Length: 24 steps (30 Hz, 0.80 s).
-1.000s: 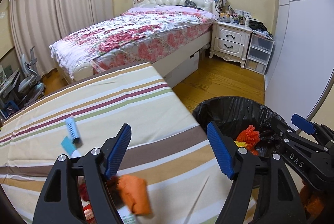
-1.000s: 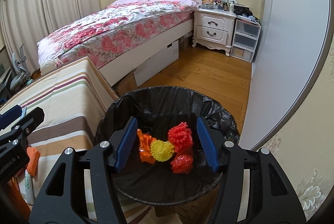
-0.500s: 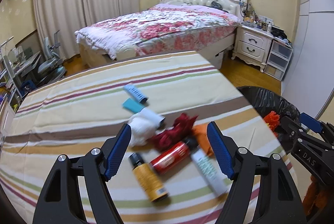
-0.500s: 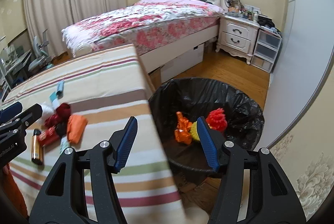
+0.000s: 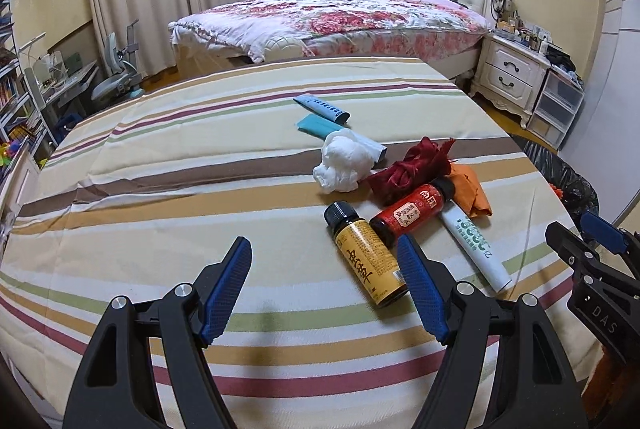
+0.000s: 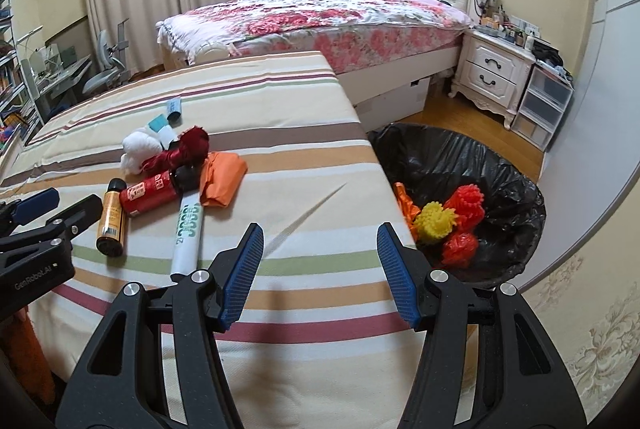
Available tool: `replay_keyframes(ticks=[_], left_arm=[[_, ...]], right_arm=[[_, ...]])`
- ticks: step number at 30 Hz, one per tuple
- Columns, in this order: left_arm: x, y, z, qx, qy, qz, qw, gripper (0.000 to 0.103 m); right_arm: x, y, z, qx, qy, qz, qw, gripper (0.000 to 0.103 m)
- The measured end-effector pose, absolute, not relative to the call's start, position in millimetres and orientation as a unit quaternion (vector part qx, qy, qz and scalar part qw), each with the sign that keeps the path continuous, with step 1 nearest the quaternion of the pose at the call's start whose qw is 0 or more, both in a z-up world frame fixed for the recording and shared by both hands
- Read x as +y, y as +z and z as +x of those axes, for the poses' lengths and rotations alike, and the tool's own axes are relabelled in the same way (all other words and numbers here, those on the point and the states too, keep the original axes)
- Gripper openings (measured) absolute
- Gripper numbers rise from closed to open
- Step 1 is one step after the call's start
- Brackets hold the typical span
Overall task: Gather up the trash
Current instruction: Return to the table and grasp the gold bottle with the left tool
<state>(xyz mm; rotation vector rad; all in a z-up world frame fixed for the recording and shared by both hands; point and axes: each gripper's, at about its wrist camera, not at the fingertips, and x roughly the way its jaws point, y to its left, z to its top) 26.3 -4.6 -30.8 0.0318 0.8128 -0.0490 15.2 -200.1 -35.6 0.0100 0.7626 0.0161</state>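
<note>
Yellow-labelled and black-capped, the yellow bottle (image 5: 367, 253) lies on its side on the striped worktop (image 5: 200, 189), touching the red bottle (image 5: 412, 209) beside it. Both look rigid and smooth, so I judge they could roll or slip; a hold across the middle of the barrel seems safest. The white tube (image 5: 476, 245) just beside them should give a little under pressure and is best taken mid-length. Behind them, the white wad (image 5: 344, 161), the dark red cloth (image 5: 408, 169) and the orange cloth (image 5: 472, 189) look soft and light, and can be pinched anywhere on a bunched fold. Farther back lie a blue tube (image 5: 322, 105) and a teal packet (image 5: 318, 125).

The left tool (image 5: 324, 289) hovers above the cloth with jaws apart, grasping nothing, its right finger just in front of the yellow bottle. The right tool (image 6: 320, 269) is likewise spread and empty. Off the worktop's edge stands the black-lined bin (image 6: 500, 165), already holding some bright scraps.
</note>
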Motion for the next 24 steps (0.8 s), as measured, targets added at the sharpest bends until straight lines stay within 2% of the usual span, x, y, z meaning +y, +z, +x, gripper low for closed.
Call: replay_keyframes(ticks=[19, 23, 24], left_arm=[[5.5, -43.2, 32.9, 0.412, -0.022, 0.014, 0.911, 0.072], [2.5, -44.5, 35.2, 0.414, -0.037, 0.020, 0.909, 0.054], [2.3, -45.4, 35.7, 0.417, -0.042, 0.021, 0.908, 0.046]], right_arm=[[-196.9, -42.5, 14.7, 0.378, 0.020, 0.012, 0.925, 0.058], [-194.7, -42.6, 15.0, 0.379, 0.022, 0.010, 0.925, 0.058], [-194.3, -42.5, 15.1, 0.379, 0.023, 0.010, 0.925, 0.058]])
